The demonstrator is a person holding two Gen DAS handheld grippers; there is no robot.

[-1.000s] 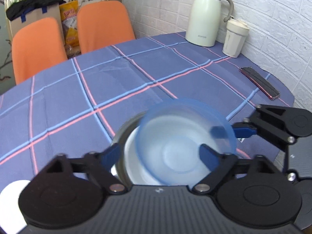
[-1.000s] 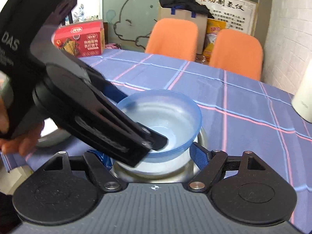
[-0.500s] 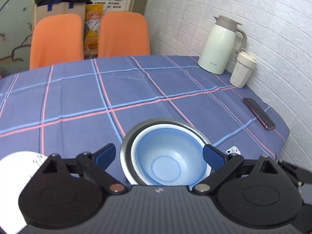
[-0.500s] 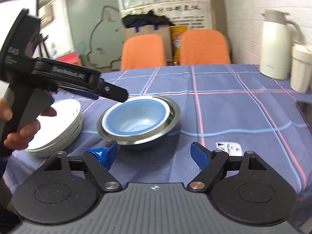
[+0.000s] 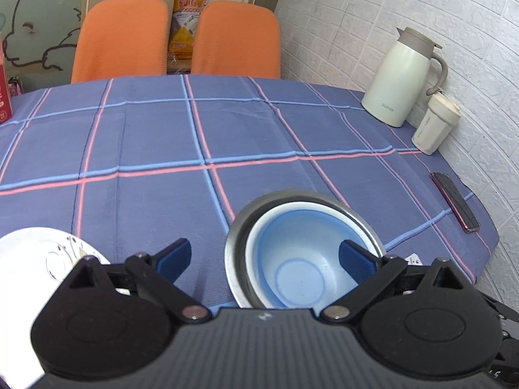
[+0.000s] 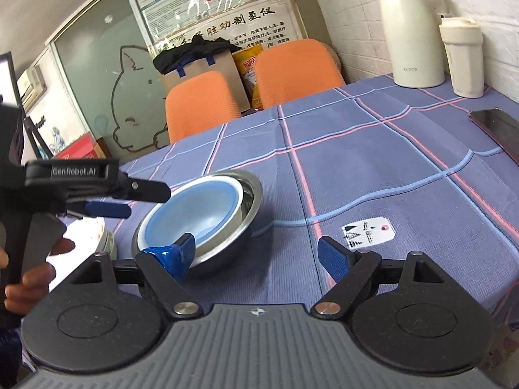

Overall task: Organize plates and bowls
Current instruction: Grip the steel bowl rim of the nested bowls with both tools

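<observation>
Bowls are sitting nested, blue bowl (image 5: 293,259) inside steel bowl (image 5: 240,227), lower centre beneath the empty, spread left gripper (image 5: 264,256), nearer than the equally spread right gripper (image 6: 256,253).

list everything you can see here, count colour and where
blue bowl: 1, blue, nested in the white bowl
white bowl: 1, white, inside the metal bowl
metal bowl: 1, silver, near table edge
plates: white stack, count unclear, left of the bowls
jug: 1, cream, far right by the wall
cup: 1, cream, beside the jug
phone: 1, dark, right edge
tablecloth: 1, blue plaid
chairs: 2, orange, behind the table
left gripper: open, empty
right gripper: open, empty
hand: 1, holding the left gripper
</observation>
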